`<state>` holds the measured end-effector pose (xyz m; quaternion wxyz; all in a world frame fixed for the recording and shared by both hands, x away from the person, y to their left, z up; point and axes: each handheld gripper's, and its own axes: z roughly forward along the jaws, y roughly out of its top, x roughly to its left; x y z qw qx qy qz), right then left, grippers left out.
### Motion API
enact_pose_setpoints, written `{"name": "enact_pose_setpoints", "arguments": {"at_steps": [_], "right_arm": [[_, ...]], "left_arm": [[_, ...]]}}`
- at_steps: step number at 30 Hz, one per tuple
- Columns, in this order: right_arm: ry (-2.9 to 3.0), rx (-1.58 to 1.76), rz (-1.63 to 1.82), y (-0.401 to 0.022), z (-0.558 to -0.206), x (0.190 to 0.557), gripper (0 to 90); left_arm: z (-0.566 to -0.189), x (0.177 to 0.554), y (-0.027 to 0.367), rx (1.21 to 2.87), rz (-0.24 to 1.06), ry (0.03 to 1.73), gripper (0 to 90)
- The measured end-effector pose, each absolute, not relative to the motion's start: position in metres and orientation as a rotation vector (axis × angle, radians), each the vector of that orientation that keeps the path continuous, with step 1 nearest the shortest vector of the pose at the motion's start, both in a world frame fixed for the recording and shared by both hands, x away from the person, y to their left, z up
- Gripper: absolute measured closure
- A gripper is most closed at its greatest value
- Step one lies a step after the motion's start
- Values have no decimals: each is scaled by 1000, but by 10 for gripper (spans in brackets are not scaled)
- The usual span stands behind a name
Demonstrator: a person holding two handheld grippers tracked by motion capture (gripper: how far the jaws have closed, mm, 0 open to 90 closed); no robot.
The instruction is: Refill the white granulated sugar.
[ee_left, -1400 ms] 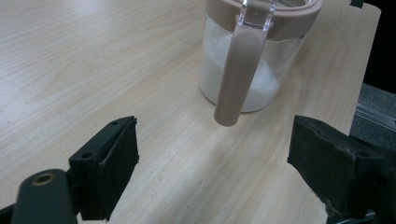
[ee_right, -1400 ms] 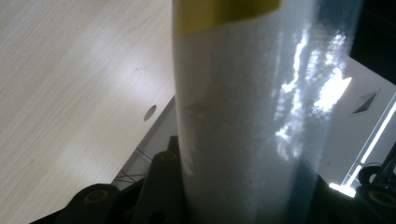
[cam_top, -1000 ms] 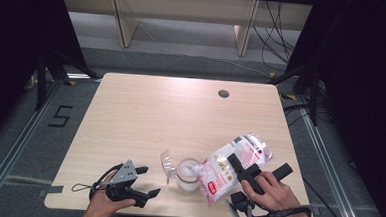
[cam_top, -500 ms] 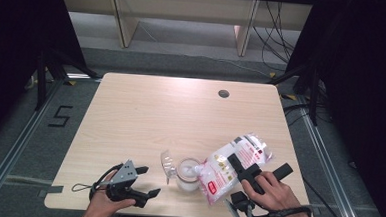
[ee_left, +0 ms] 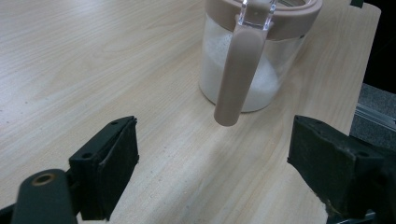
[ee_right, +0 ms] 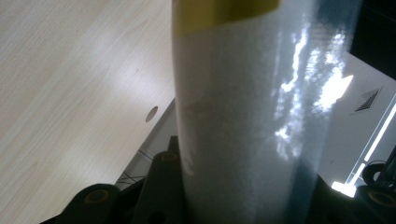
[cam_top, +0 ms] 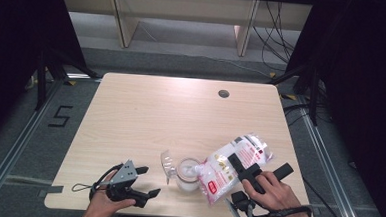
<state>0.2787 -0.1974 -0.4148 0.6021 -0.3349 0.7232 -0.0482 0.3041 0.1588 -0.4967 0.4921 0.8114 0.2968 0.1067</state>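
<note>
Two tools are in your hands at the near edge of the pale wooden table (cam_top: 145, 116). Your right tool (cam_top: 258, 168) is clamped on a clear plastic bag of white grains with a red and yellow printed label (cam_top: 230, 165), which you hold tilted, its lower end down over the mouth of a clear round jar with a beige rim and a beige handle (cam_top: 187, 173). In the right gripper view the bag (ee_right: 252, 116) stands close between the black jaws, its clear film catching bright reflections and a yellow strip showing at its top. The jar stands upright on the table near the front edge, between your two hands, and holds white grains in its lower part; a clear flip lid (cam_top: 166, 163) stands open at its left side. Your left tool (cam_top: 144, 182) rests low by the table's front left, its jaws spread wide with nothing between them, pointing toward the jar. In the left gripper view the jar (ee_left: 254, 60) sits ahead of the open jaws, apart from them, its handle turned toward the camera. A small dark round hole (cam_top: 224, 94) lies in the table's far side.
</note>
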Motion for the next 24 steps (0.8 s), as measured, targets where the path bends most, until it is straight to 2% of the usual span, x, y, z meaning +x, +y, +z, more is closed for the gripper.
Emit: {"name": "enact_pose_setpoints", "arguments": {"at_steps": [24], "right_arm": [[1681,-776,-108,-198,-415,279,754]], "left_arm": [[-497,304,159,1969,260,719,156]]}}
